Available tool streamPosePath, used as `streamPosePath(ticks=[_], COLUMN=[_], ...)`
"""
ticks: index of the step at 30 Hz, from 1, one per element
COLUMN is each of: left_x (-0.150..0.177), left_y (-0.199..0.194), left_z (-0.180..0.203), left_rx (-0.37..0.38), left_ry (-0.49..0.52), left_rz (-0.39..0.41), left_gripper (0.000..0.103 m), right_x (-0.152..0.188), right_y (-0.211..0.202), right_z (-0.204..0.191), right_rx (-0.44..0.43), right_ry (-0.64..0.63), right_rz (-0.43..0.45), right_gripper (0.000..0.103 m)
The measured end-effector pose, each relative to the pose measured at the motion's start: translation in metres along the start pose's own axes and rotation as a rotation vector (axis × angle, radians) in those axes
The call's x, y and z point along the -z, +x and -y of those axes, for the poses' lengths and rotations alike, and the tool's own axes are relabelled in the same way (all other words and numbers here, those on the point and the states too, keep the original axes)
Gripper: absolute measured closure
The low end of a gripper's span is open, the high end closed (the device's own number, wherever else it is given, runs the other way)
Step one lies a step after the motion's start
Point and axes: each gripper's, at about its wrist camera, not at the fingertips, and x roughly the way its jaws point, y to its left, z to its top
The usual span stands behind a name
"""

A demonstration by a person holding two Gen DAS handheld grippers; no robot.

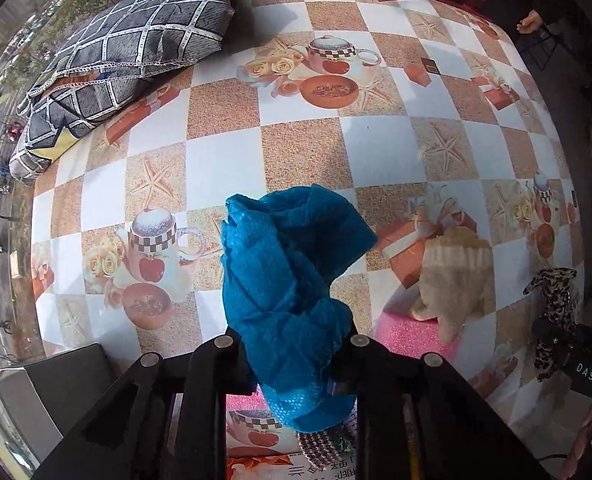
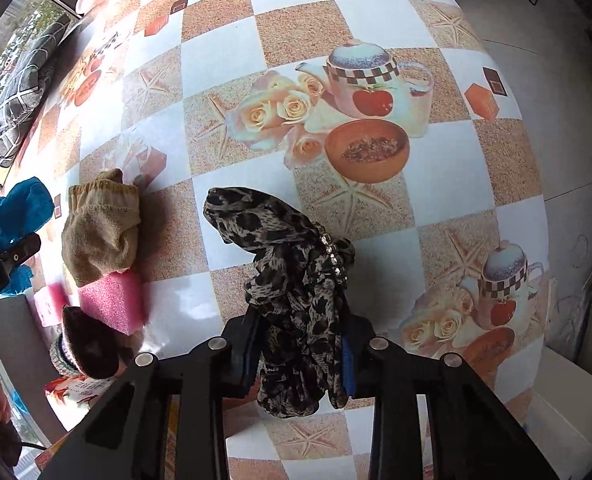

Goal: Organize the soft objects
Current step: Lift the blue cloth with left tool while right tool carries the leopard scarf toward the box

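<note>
- Lifting two items at once: your left gripper (image 1: 292, 344) is pinched on the blue cloth (image 1: 288, 272), which hangs bunched from the jaws over the table (image 1: 224, 160)
- Your right gripper (image 2: 302, 344) is pressed together on the leopard scarf (image 2: 292, 300); its beaded band (image 2: 334, 256) sits just past the fingertips, and the free end droops toward the table
- Both tools point down at the chequered cloth, each load bunched between its fingers, so the step in hand reads as the pick-up of a sorting pass
- Left on the table between the two tools: a beige sock (image 2: 100, 232) lying partly on a pink sponge (image 2: 112, 300), and a dark knit piece (image 2: 88, 348) just beside them
- Two pillows (image 1: 128, 48) are stacked at the far left edge, well apart from the small items
- Next move, as a judgement: carry each piece to one gathering spot, keep the jaws closed until the fabric rests there, and watch that trailing ends do not drag the sock
</note>
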Motion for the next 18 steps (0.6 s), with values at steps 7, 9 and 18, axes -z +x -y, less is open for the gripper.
streamPosePath(ticks=[7, 9, 18], left_x=[0.023, 0.032, 0.08], left_y=[-0.033, -0.039, -0.072], left_z=[-0.012, -0.015, -0.025], left_rx=[0.001, 0.004, 0.002], left_ry=[-0.004, -0.007, 0.014], left_rz=[0.044, 0.058, 0.116], left_gripper=[0.079, 0.079, 0.079], right_x=[0.017, 0.021, 0.051], right_y=[-0.031, -0.042, -0.075], right_z=[-0.003, -0.004, -0.009], right_rx=[-0.028, -0.036, -0.073], right_ry=[0.007, 0.002, -0.006], right_rz=[0.042, 0.056, 0.105], right_gripper=[0.07, 0.07, 0.07])
